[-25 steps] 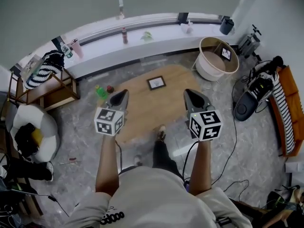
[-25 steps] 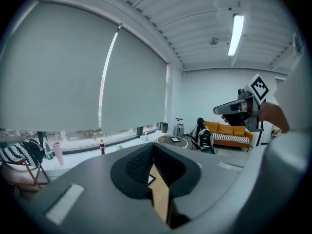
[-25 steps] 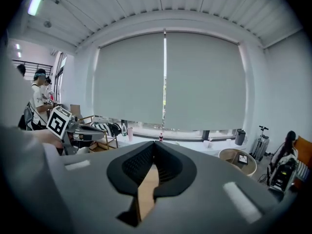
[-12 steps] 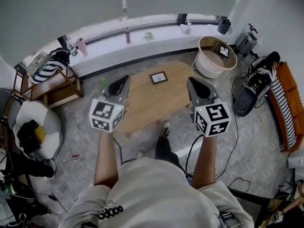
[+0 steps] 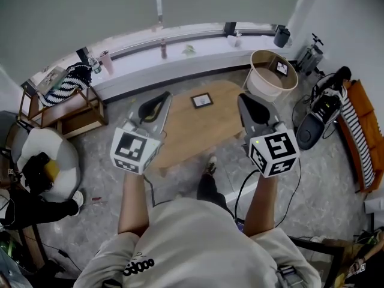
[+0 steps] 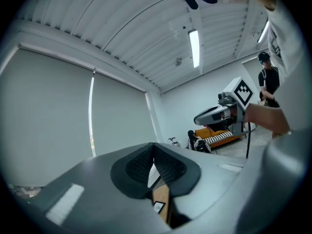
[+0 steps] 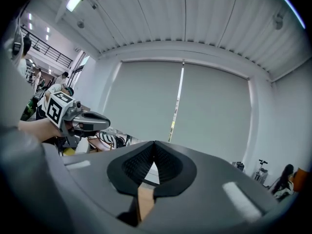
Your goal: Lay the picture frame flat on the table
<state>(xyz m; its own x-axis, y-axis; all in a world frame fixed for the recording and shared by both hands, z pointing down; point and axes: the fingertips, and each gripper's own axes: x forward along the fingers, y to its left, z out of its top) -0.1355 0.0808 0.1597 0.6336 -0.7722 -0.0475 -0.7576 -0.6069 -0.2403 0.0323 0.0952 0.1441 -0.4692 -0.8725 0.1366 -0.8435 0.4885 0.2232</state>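
Left gripper (image 5: 161, 98) and right gripper (image 5: 245, 99) lifted higher than before, above table (image 5: 192, 131). Both jaws pressed together, empty. Frame (image 5: 201, 100) flat near table's 12 o'clock edge; bare tabletop toward 6 o'clock.

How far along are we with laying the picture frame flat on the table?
Done, it seems: the picture frame lies face up on the wooden table, apparently flat. In hand: nothing; the left hand-held gripper and the right hand-held gripper are both shut and empty, apart from the frame. Left: nothing that I can see.
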